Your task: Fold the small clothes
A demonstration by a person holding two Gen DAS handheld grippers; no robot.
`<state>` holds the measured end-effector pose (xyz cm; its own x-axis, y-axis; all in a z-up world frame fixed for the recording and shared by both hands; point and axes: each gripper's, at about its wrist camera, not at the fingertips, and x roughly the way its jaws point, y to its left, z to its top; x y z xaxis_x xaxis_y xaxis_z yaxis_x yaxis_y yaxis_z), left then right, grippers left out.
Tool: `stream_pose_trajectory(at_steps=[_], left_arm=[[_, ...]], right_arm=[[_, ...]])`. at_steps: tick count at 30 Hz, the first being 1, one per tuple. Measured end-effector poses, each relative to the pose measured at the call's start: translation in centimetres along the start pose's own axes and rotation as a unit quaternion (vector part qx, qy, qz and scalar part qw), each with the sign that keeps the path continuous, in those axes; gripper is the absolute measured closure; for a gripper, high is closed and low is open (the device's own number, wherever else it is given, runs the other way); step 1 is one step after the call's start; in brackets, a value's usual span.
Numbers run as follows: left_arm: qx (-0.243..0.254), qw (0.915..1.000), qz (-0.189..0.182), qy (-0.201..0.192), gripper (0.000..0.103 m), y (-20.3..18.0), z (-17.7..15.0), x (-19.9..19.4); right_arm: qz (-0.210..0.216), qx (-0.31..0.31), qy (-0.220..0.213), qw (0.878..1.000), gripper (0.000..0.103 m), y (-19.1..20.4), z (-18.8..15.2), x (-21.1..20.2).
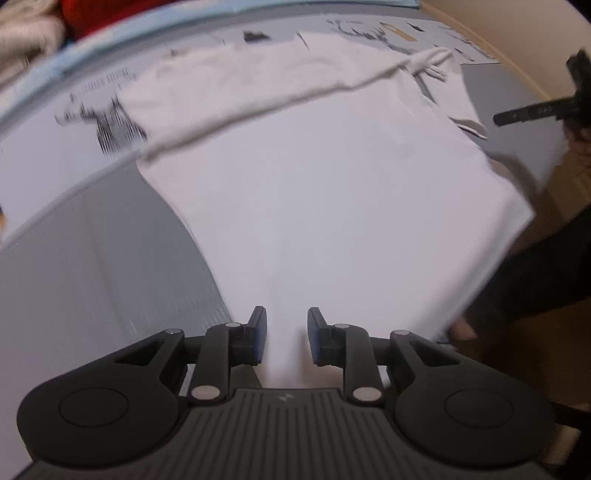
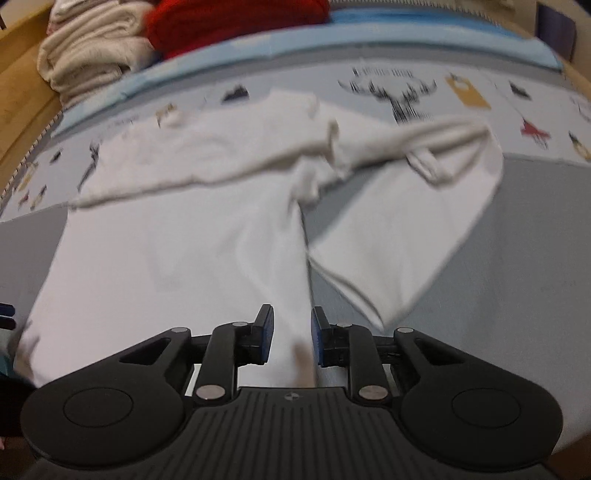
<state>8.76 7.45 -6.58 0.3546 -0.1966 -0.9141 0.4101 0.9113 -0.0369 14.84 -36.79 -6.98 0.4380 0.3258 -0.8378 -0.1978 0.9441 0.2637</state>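
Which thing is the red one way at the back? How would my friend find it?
Start at the bed cover with the white shirt spread on it, then look past its far blue edge. The red knit sits there beside a cream folded pile. It is the only bright red bundle.
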Motion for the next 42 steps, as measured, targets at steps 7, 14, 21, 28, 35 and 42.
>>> stream_pose_trajectory(at_steps=[7, 14, 21, 28, 35, 42], left_arm=[[-0.054, 0.9889, 0.067, -0.121, 0.075, -1.1, 6.8, -0.2], [-0.096, 0.9685, 0.095, -0.209, 0.065, -3.5, 12.8, 0.7], [-0.086, 0.9682, 0.083, -0.22, 0.061, -5.7, 16.7, 3.1], [-0.069, 0.9704, 0.04, -0.228, 0.061, -6.1, 18.9, 6.4], [-0.074, 0.9627, -0.012, -0.26, 0.051, -5.5, 21.7, 7.6], [-0.073, 0.9544, -0.028, -0.288, 0.086, -4.6, 23.0, 7.7]], right_arm=[[0.023, 0.094, -0.089, 0.991, 0.08, 0.7, 5.8, 1.8], [0.016, 0.242, -0.088, 0.966, 0.08, -1.3, 9.5, 6.7], [0.011, 0.302, -0.055, 0.952, 0.072, -2.2, 11.5, 11.9], [-0.005, 0.297, -0.09, 0.95, 0.101, -1.2, 12.8, 13.2], [0.184, 0.156, -0.187, 0.952, 0.101, 6.0, 15.0, 8.0], [0.265, 0.104, -0.162, 0.945, 0.101, 9.6, 15.4, 8.2]])
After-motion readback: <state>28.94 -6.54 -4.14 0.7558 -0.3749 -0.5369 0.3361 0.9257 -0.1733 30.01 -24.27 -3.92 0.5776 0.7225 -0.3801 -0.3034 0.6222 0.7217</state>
